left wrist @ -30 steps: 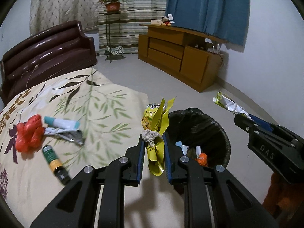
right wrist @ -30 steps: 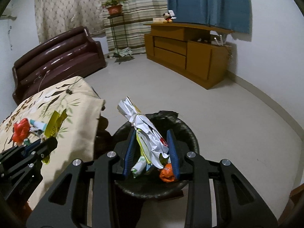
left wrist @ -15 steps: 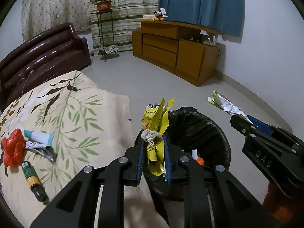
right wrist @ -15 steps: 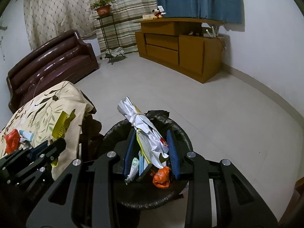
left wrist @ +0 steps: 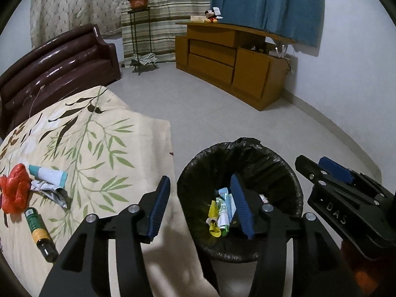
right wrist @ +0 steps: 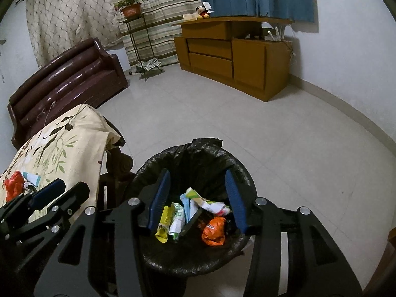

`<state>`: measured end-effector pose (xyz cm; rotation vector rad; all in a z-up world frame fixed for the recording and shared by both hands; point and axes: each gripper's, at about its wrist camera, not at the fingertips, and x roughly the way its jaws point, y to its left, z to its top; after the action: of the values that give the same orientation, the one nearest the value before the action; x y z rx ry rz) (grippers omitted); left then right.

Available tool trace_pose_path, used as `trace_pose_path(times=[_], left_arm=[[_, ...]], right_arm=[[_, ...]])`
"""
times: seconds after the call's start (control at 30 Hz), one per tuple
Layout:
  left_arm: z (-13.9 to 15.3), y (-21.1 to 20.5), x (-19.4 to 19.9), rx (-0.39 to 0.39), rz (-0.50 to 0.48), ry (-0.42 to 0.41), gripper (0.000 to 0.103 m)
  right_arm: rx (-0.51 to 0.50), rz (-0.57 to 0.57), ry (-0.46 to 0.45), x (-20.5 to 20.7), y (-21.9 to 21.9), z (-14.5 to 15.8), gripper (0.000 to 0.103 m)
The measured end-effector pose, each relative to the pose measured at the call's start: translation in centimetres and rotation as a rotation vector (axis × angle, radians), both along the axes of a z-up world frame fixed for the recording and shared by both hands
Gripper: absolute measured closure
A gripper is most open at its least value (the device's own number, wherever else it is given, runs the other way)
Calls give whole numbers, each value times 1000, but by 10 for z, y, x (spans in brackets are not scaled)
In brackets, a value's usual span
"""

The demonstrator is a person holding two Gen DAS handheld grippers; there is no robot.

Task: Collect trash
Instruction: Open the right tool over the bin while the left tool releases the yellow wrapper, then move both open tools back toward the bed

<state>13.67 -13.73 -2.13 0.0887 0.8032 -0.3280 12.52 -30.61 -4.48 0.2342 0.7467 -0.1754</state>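
Note:
A black-lined trash bin (left wrist: pixel 292 180) (right wrist: pixel 237 165) stands on the floor beside the table. Inside lie a yellow wrapper (left wrist: pixel 213 216) (right wrist: pixel 164 224), a white crumpled wrapper (right wrist: pixel 210 204), an orange wrapper (right wrist: pixel 214 230) and other scraps. My left gripper (left wrist: pixel 201 198) is open and empty over the bin's left rim. My right gripper (right wrist: pixel 196 193) is open and empty above the bin. On the floral tablecloth (left wrist: pixel 99 133) lie a red plastic bag (left wrist: pixel 13 190), a teal-and-white tube (left wrist: pixel 48 174), a crumpled grey wrapper (left wrist: pixel 53 193) and a small green bottle (left wrist: pixel 39 234).
A brown sofa (left wrist: pixel 57 59) stands behind the table. A wooden cabinet (left wrist: pixel 230 59) lines the far wall, with a plant stand (left wrist: pixel 138 24) beside it. Pale tiled floor (right wrist: pixel 284 133) lies around the bin.
Both grippers opened. The yellow wrapper dropped from the left gripper and the white crumpled wrapper from the right; both now lie in the bin.

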Motion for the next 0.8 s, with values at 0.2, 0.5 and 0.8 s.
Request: trace_pose_path(times=[0.2,0.5,0.8], left_arm=[[7,16,-9,-8,41,-7,48],[9,48,-24,4,109,-8,48],[10,96,-34,10,218,0,48]], right_arm=[[5,27,-7,-8,13,5,54],[-8,104,-8,-23,47,13,52],[-19,160,-3,-33,74,19,46]])
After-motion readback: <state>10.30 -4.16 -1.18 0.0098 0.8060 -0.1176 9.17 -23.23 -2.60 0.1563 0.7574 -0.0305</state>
